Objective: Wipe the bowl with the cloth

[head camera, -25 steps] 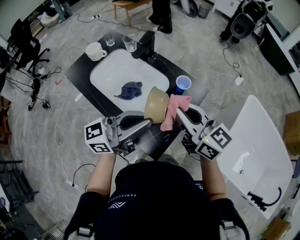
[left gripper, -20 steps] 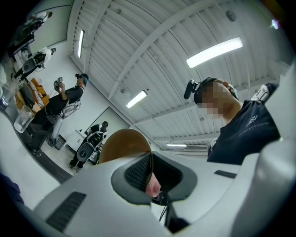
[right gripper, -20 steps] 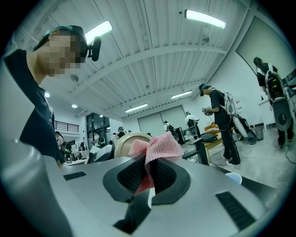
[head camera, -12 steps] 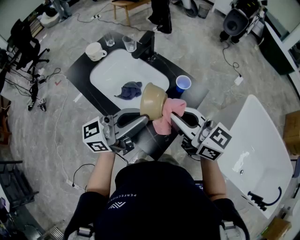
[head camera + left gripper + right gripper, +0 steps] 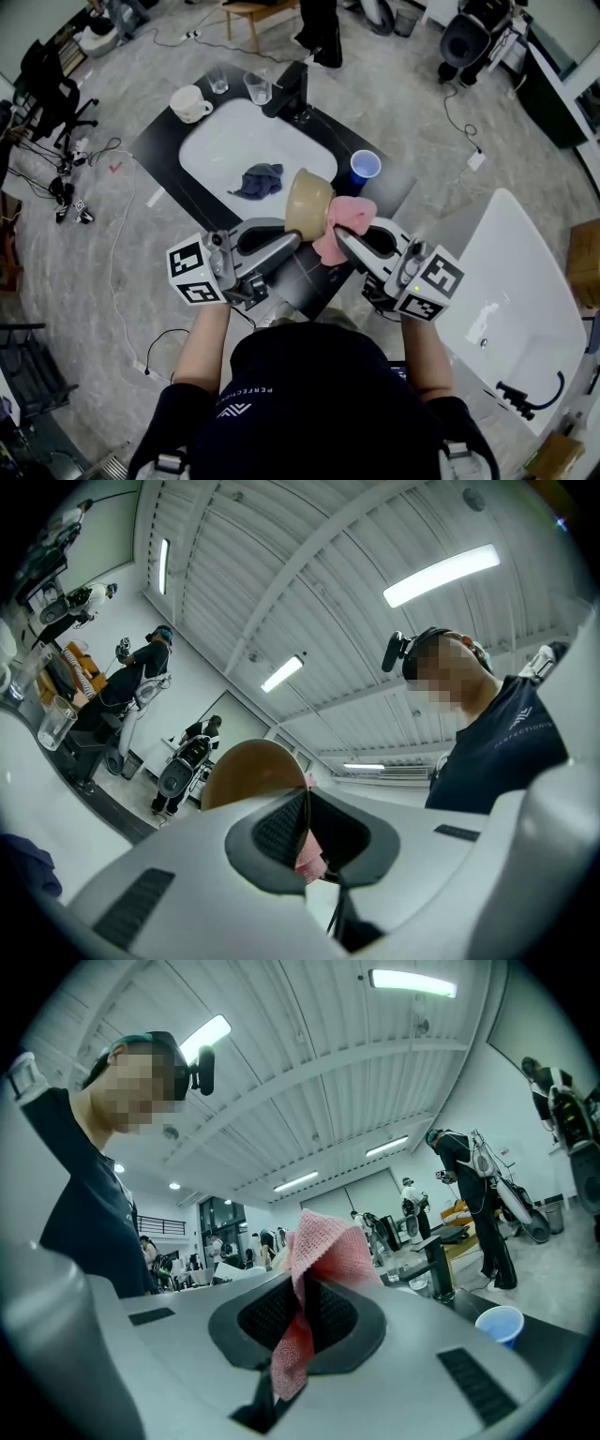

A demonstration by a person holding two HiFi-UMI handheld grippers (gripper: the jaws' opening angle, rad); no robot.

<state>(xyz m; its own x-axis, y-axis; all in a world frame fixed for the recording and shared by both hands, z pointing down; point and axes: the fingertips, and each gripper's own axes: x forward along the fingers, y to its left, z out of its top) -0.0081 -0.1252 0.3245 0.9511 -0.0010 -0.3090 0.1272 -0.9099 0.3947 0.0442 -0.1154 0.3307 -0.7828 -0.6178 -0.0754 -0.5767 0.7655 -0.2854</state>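
Two hand-held tools, one bowl and one cloth in use.

Head view.
- Left tool [image 5: 292, 242]: jaws narrow, pinched on the rim of a tan round bowl [image 5: 309, 199]. The bowl is held tilted in the air above the near edge of a black worktop [image 5: 164, 131].
- Right tool [image 5: 339, 236]: clamped on a pink woven cloth [image 5: 349, 216]. The bunched cloth touches the bowl's right side; whether it meets the inner or the outer wall cannot be told.
- White sink basin [image 5: 225, 131], set in the worktop, with a dark blue rag [image 5: 261, 180] lying in it.
- Blue plastic cup [image 5: 366, 167], standing near the basin's right edge.
- White mug [image 5: 190, 101] and black faucet [image 5: 291, 89], at the far side.

Left gripper view.
- Left tool [image 5: 305, 832]: pads closed on the thin rim, the bowl [image 5: 248, 771] rising just beyond them.
- A scrap of the cloth [image 5: 310, 862] shows behind the jaw line.

Right gripper view.
- Right tool [image 5: 302, 1321]: jaws together on the cloth [image 5: 323, 1241], one fold standing above them and one tail hanging below.
- Cup [image 5: 499, 1321] low at right.

Step, as judged: wiping is under way, with the cloth at the bowl. The next move calls for a firm left hold while the right tool sweeps the cloth round the wall. The bowl needs turning so that unwiped parts come within reach.
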